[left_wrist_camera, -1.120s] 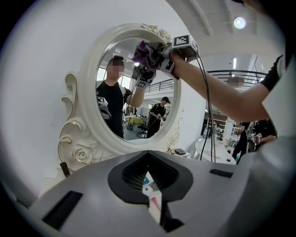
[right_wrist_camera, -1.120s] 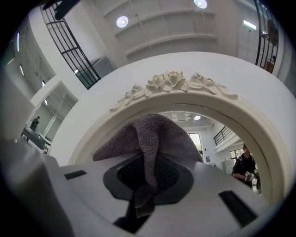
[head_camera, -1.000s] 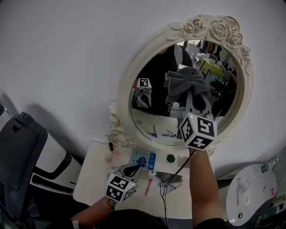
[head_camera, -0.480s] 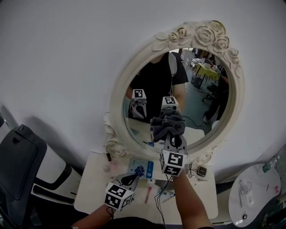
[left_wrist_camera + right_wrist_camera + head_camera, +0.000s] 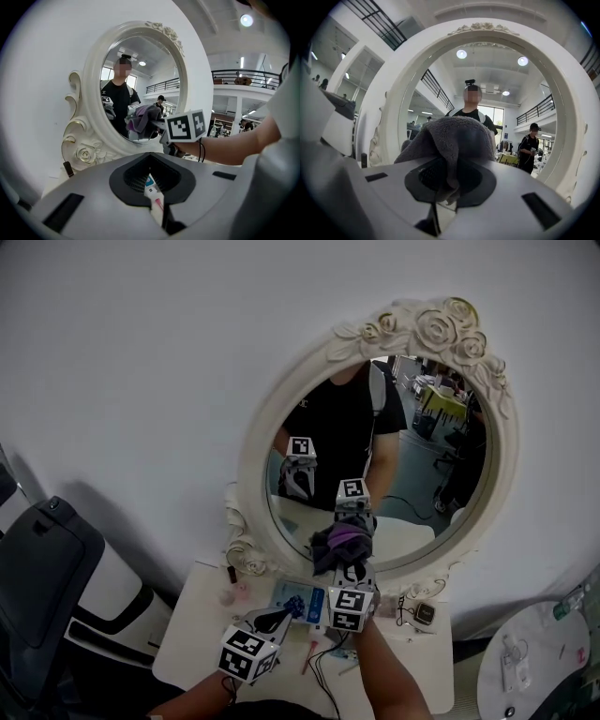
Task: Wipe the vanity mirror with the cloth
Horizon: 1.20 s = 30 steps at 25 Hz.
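Note:
The oval vanity mirror (image 5: 422, 456) in its ornate white rose frame stands against the wall. My right gripper (image 5: 350, 570) is shut on the grey cloth (image 5: 339, 540), which bunches over the fingertips against the lower part of the glass. In the right gripper view the cloth (image 5: 451, 136) drapes over the right gripper (image 5: 449, 182), with the mirror frame (image 5: 379, 93) all around. My left gripper (image 5: 278, 604) hangs low over the table, shut and holding nothing. From the left gripper (image 5: 153, 188) I see the mirror (image 5: 140, 70), the cloth (image 5: 143, 117) and the right gripper's marker cube (image 5: 186, 125).
A white table (image 5: 202, 620) under the mirror carries a blue packet (image 5: 302, 594), a small dark bottle (image 5: 232, 573), a pink pen (image 5: 312, 652), cables and a small square gadget (image 5: 425, 613). A dark chair (image 5: 47, 587) stands left, a round white side table (image 5: 534, 652) right.
My right gripper has carried the cloth down and leftward across the glass, from the upper middle to the lower edge. The left gripper has barely moved.

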Available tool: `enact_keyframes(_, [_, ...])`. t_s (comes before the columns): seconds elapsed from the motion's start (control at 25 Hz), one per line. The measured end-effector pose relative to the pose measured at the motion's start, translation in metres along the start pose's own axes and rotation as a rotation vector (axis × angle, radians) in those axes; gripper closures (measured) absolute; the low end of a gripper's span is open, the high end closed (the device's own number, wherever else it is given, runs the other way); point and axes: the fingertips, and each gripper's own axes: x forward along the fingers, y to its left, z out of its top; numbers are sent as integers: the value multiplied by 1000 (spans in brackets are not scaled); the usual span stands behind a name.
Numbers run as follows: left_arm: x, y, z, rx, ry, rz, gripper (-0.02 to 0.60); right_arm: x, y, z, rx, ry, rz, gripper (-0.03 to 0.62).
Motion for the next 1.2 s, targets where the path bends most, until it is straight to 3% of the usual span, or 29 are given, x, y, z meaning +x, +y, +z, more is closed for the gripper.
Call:
enact_keyframes(0.2, [-1,-1,4,-2,-14,9,581,4,10,-36,-44,67,18,551])
enact_keyframes(0.36, [-5,-1,9,-3,-33,21,583,4,16,-75,-21,185,28,551])
enact_keyframes(0.48, [-10,2,5,-10,-33,29,583,-4,22,-58,17,181,60,551])
enact_keyframes(0.6, [-15,10,2,-21,-33,37,583,-15,31,9,41,40,96,551])
enact_keyframes(0.84, [-18,5,6,-20,-60,15,581,-38,40,197,4,-255,179,551])
enact_keyframes(1.0, [-21,-1,6,-8,-59,8,583,-37,38,291,-74,-358,178,551])
enact_keyframes(1.2, [-26,-3,8,5,-61,4,583,-28,23,373,-108,-432,130,551])
